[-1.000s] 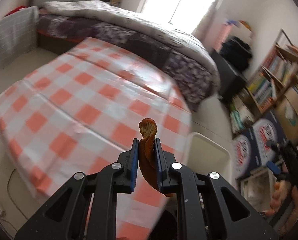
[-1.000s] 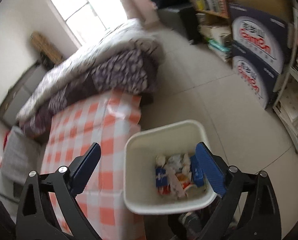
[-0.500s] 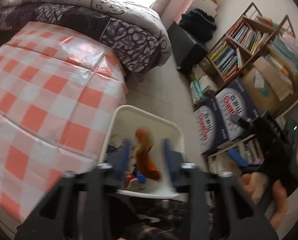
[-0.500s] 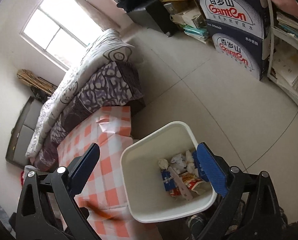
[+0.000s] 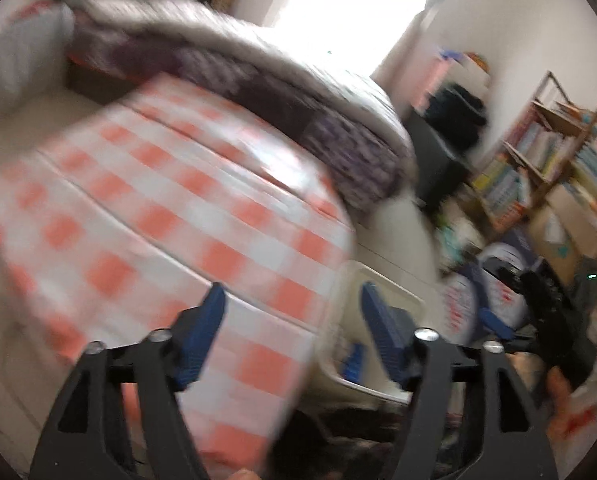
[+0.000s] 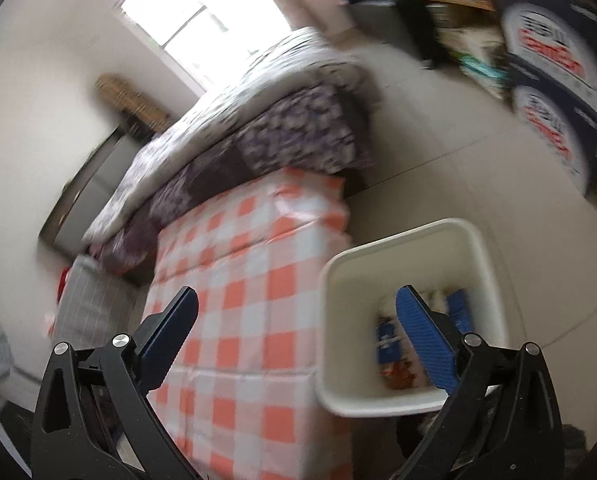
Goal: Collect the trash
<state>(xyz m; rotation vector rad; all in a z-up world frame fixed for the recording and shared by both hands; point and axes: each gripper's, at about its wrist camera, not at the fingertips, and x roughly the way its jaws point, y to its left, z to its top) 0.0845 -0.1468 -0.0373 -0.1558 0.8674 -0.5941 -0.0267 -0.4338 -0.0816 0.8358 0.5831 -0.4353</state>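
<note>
**Two empty grippers beside a loaded bin**

Two large things framed the scene: a table under an orange-and-white checked cloth (image 6: 254,280), and behind it a bed heaped with a purple patterned quilt (image 6: 298,136). We judged the white waste bin (image 6: 410,240) had been set on the floor tight against the table's corner so that scraps could go over the edge in one short move. Its mouth faced up and its long axis stood roughly upright, though the view tilted it.

The trash (image 6: 394,360), blue and red wrappers with pale crumpled bits, lay at the bin's bottom; blur hid how any piece pointed. On the cloth we could make out none.

Our left gripper (image 5: 290,312) hung over the table's edge, fingers spread wide, nothing between them. Our right gripper (image 6: 298,320) was likewise parted and empty, one pad over the bin's mouth.
</note>
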